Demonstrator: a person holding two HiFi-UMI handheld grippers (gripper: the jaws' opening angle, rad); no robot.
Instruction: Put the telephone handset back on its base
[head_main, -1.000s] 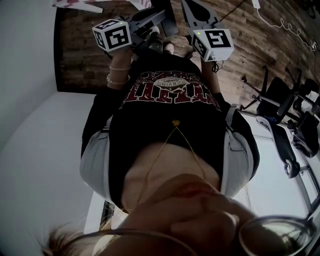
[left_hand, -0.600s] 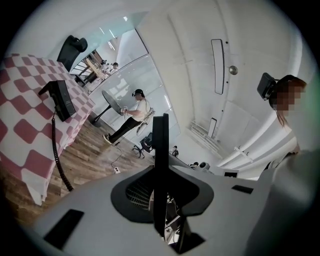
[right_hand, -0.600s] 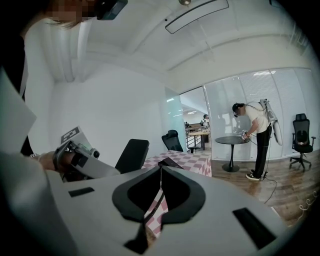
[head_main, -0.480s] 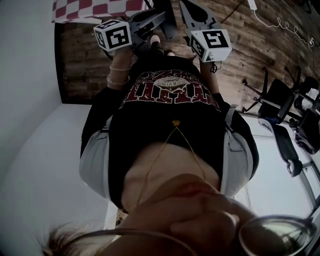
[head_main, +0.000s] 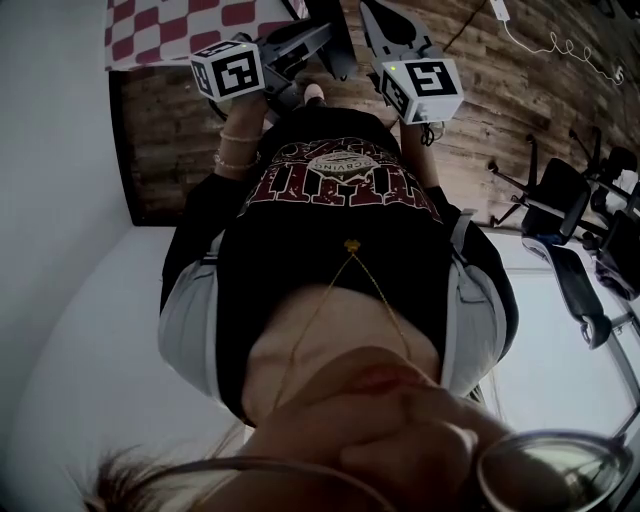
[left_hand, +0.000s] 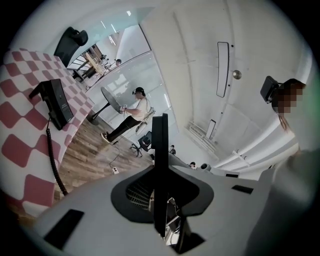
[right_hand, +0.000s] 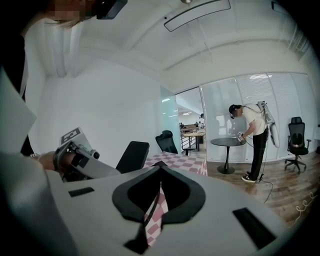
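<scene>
More of the checked tablecloth (head_main: 180, 28) is shown than before; two grippers are counted, left gripper (left_hand: 160, 120) and right gripper (right_hand: 160, 169) both closed, empty; one telephone (left_hand: 56, 102) is seen ahead-left of the left gripper

Black telephone (left_hand: 54, 102): flat dark slab with grey face panel, lay on red-and-white checkered tablecloth (left_hand: 20, 150), near cloth's edge. Black coiled cord (left_hand: 51, 150) trailed from one end across cloth. Too small to tell whether handset sat on base.
</scene>
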